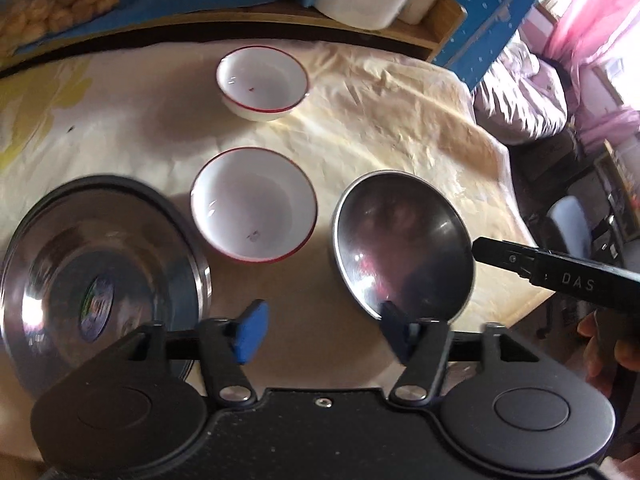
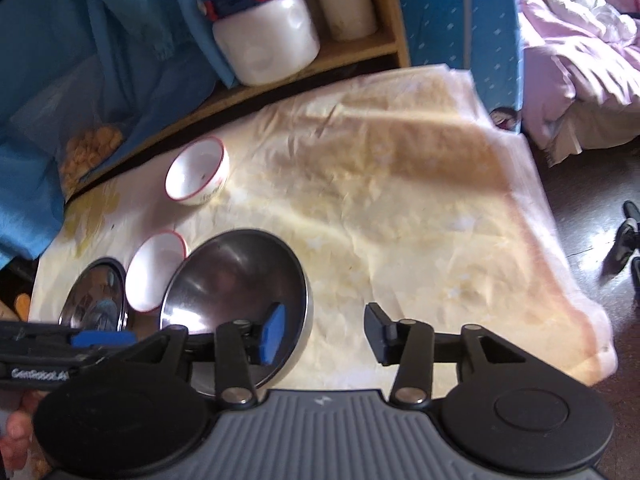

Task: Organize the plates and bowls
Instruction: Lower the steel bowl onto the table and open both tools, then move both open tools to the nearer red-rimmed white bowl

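Both tongs gape, gripping nothing — left tongs (image 1: 324, 330) and right tongs (image 2: 326, 332) just beside the steel bowl (image 1: 400, 240), white bowl (image 1: 254, 204) left of it.

A creased cream cloth (image 2: 420, 184) is lying under the tongs; a white jar (image 2: 266, 40) is standing on a wooden shelf (image 2: 360, 50) beyond them; pink bedding (image 2: 580, 40) is lying far right.

The cream cloth-covered table (image 2: 420, 208) lies bare toward its right edge, while steel and red-rimmed white bowls (image 2: 200, 176) crowd its left side.
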